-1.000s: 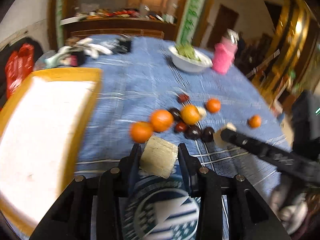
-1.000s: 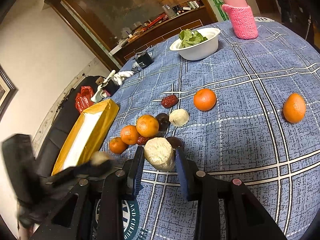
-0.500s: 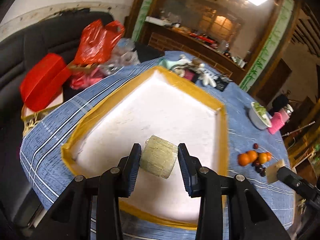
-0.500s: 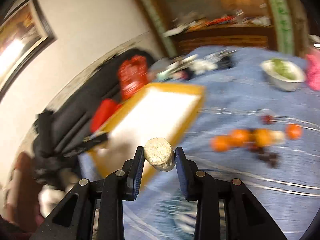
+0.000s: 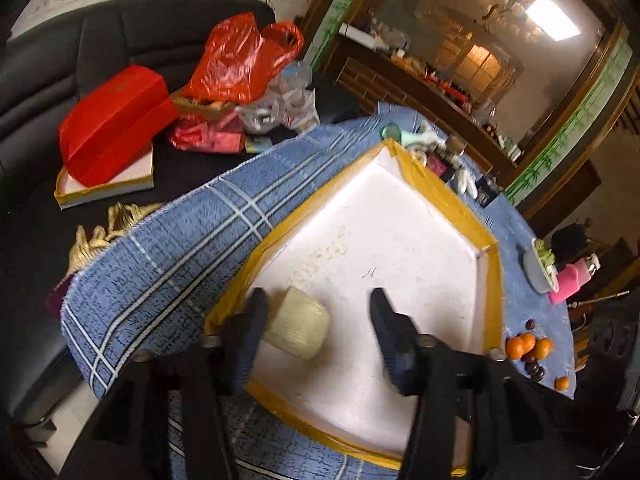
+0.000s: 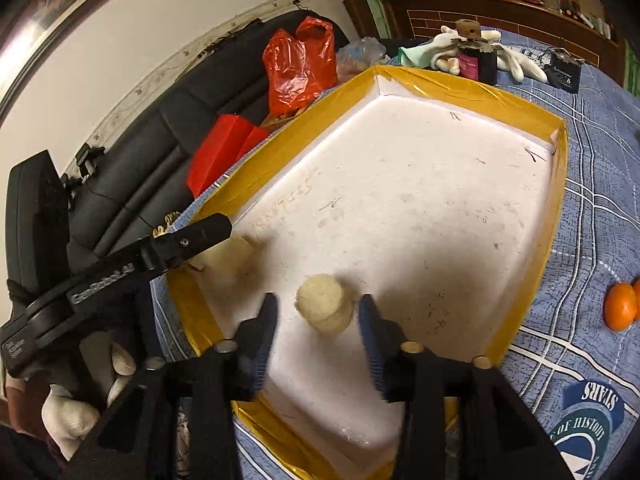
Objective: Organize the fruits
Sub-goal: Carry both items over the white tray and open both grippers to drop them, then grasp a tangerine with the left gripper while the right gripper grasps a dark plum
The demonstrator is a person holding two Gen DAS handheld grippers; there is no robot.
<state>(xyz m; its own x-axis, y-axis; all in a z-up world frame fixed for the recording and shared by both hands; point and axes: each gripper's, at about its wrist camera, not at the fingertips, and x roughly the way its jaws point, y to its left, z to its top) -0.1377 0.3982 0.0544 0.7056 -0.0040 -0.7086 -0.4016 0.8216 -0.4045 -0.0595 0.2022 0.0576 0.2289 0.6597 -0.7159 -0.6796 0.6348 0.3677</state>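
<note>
Inside the white tray (image 6: 420,184), close to its near-left corner, lie the two pale pieces being sorted. The round cream lump (image 6: 325,307) sits on the tray floor between the jaws of the right gripper (image 6: 316,322), and those jaws are opening, with clear gaps on both sides of it. The ribbed, drum-shaped piece (image 5: 299,327) lies further toward that same corner; the left gripper (image 5: 316,322) is opening too, its left finger just beside the piece and its right finger well apart from it. Neither piece is pinched now.

Both look light and a little crumbly, with a matt, rough skin that should not slip against the pads. They seem firm enough to keep their shape, yet a hard squeeze could probably dent or flake them. The rounded one may roll on the smooth tray floor, so a hold across its widest middle would suit best; the drum piece would be better taken across its flat ends or its ribbed flank, squarely.

Beyond the tray's yellow-taped rim (image 6: 558,152), the blue checked cloth (image 5: 168,264) covers the table, and well off past the tray's far right side wait the oranges (image 5: 528,345) and dark fruits (image 5: 534,370). Behind the tray's left side stand a red bag (image 6: 300,64) and a black sofa (image 5: 60,56).
</note>
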